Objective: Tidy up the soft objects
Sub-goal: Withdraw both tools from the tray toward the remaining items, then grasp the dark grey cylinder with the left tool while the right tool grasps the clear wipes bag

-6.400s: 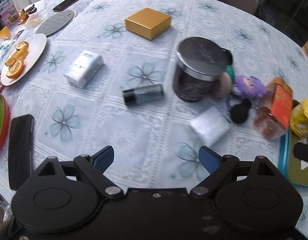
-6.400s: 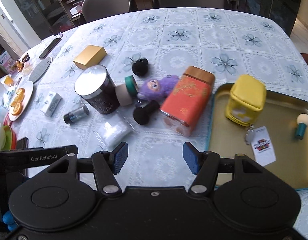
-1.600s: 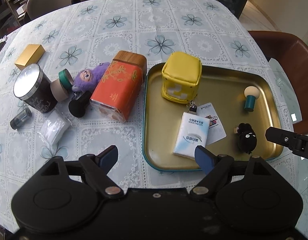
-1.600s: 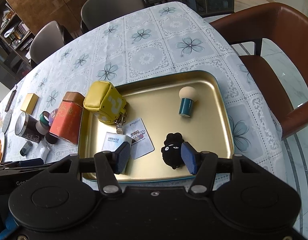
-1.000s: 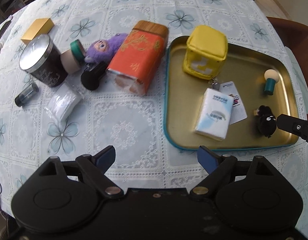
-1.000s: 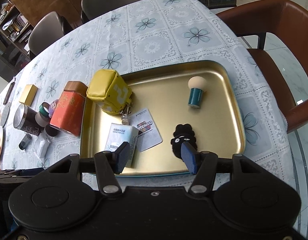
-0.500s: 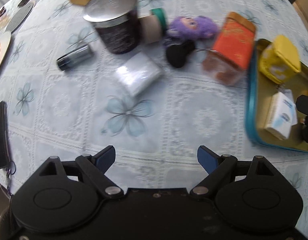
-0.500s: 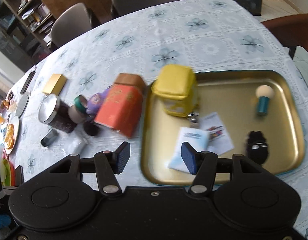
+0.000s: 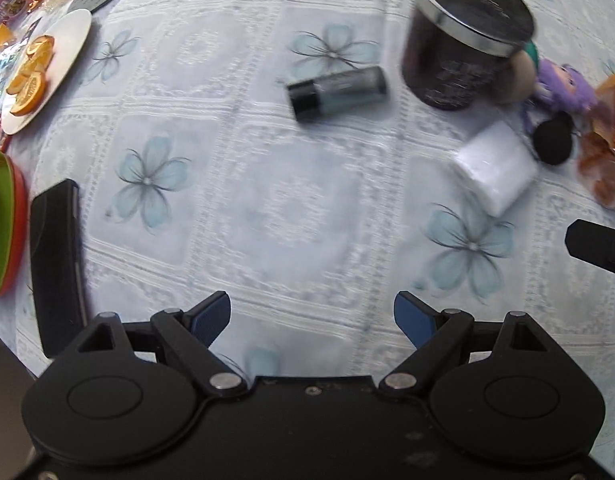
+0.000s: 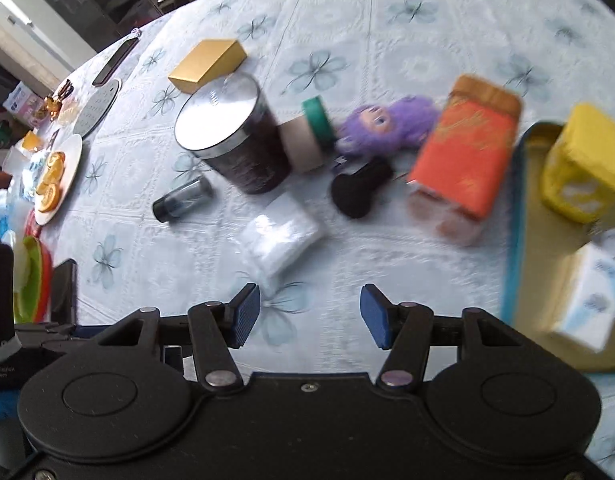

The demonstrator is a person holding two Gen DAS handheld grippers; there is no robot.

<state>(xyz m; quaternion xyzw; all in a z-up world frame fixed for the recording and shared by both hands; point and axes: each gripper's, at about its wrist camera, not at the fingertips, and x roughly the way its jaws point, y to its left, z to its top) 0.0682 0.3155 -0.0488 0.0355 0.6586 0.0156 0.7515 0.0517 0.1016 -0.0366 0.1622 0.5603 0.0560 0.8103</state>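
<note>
Both grippers hang over the flowered tablecloth (image 9: 267,208), nothing between their fingers. Left gripper (image 9: 311,314): fingers spread wide, bare cloth below. Right gripper (image 10: 309,314): fingers at a narrower gap, also empty, and not touching anything.

Soft things not yet in the tray, clustered mid-table:
- White soft pack (image 10: 281,236), lying flat just ahead of the right gripper; in the left view it sits off to the right (image 9: 493,166). Looks light, squashy, wrapped in shiny film, so likely slippery. Best taken across its short sides, pinched firmly enough to dent it.
- Purple plush doll (image 10: 387,124), on its side between the green-topped sponge (image 10: 309,138) and the orange tin (image 10: 465,156). Light, furry, should grip well; take the body, not the head.
- Black puff (image 10: 359,190), just in front of the doll, near the tin's clear end. Small and compressible.

Hard items nearby, probably to be left alone: dark jar with a silver lid (image 10: 231,132), small dark bottle (image 10: 183,198) on its side, gold box (image 10: 207,64).

Tray (image 10: 515,216) at the right edge holds a yellow cube pouch (image 10: 583,160) and a white tissue packet (image 10: 587,300).

The white pack seems the nearest candidate for the right gripper. Pictures are motion-blurred, so fine detail is uncertain.
</note>
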